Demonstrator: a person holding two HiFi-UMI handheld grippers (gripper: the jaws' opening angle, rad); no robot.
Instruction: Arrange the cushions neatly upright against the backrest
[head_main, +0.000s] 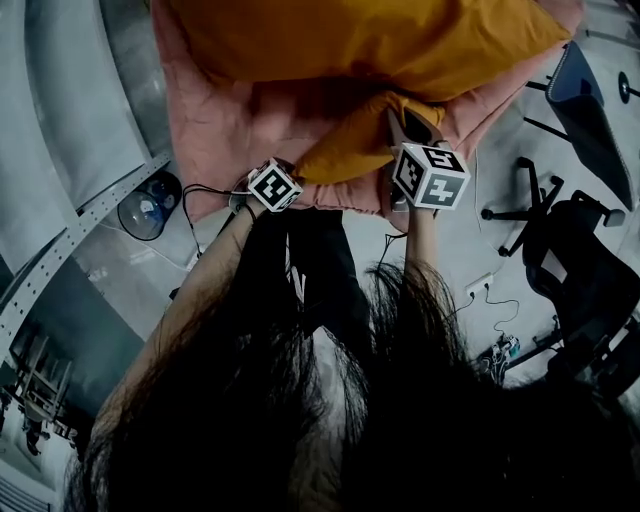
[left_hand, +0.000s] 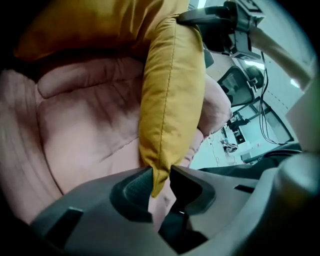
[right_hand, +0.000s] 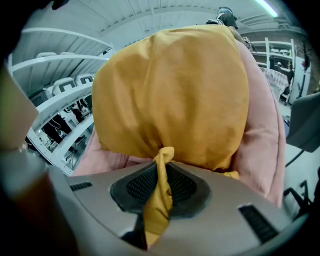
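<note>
A small yellow cushion (head_main: 350, 150) hangs above the front edge of a pink sofa (head_main: 240, 120), held by two of its corners. A larger yellow cushion (head_main: 370, 40) lies further back on the sofa, towards the backrest.

Each gripper carries a cube with black-and-white square markers: the left cube (head_main: 274, 186) is just off the sofa's front edge, and the right cube (head_main: 430, 175) is beside it.

The left gripper (left_hand: 161, 182) is nearly closed, its pads pinching the cushion's lower corner. The right gripper (right_hand: 160, 185) is clamped tight on a bunched, twisted corner of the same cushion. Both point steeply down towards the sofa seat. The person's forearms (head_main: 200, 290) reach forward from below, one to each gripper. A black office chair (head_main: 580, 260) stands on the floor to the sofa's right.
</note>
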